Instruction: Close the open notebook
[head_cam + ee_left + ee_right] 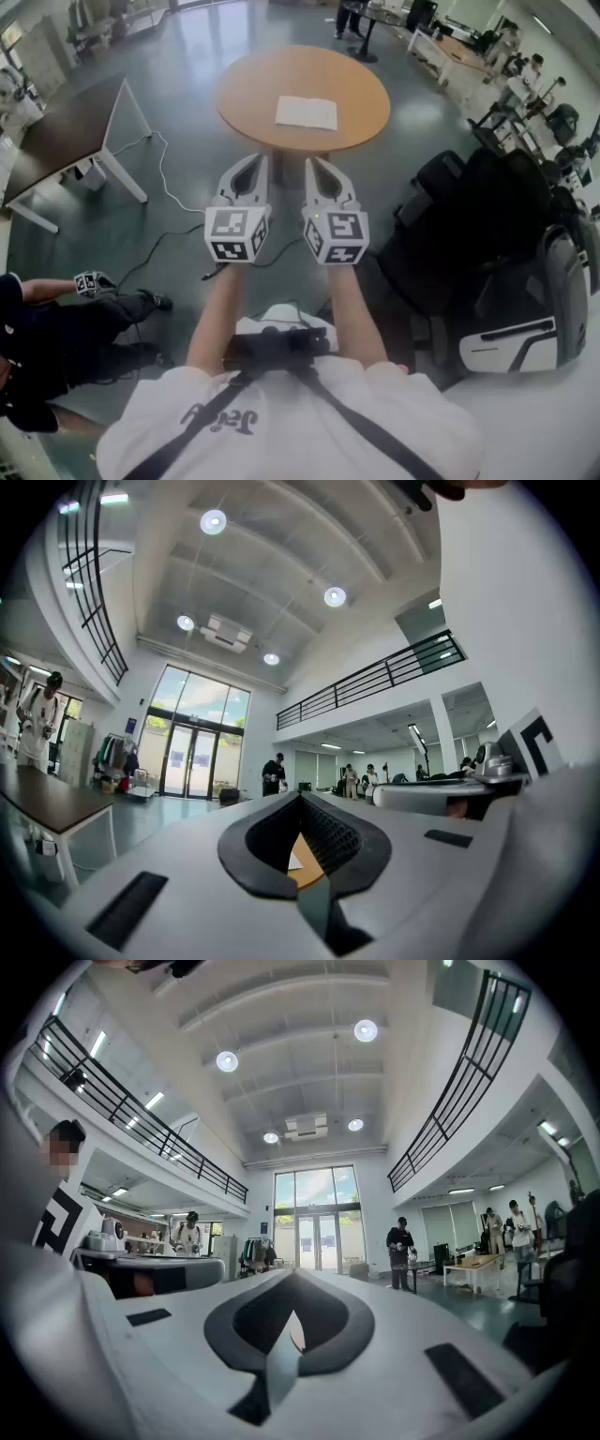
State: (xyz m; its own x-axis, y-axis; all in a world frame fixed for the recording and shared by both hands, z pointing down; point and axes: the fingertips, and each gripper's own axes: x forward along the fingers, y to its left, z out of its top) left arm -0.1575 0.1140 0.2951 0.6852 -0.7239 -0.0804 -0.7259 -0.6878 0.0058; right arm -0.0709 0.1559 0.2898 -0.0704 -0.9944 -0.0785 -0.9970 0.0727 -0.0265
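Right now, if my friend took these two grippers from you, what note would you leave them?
Left gripper: shut, empty, held level.
Right gripper: shut, empty, level beside the left one.
Notebook: lies open on the round table, ahead of both grippers, out of reach.
Done: nothing yet.
Left: step up to the table, flip one side of the notebook over, and press it closed.

Right gripper [292, 1275] with jaws closed tip to tip, facing glass doors [317, 1241] and a standing person [400, 1255]
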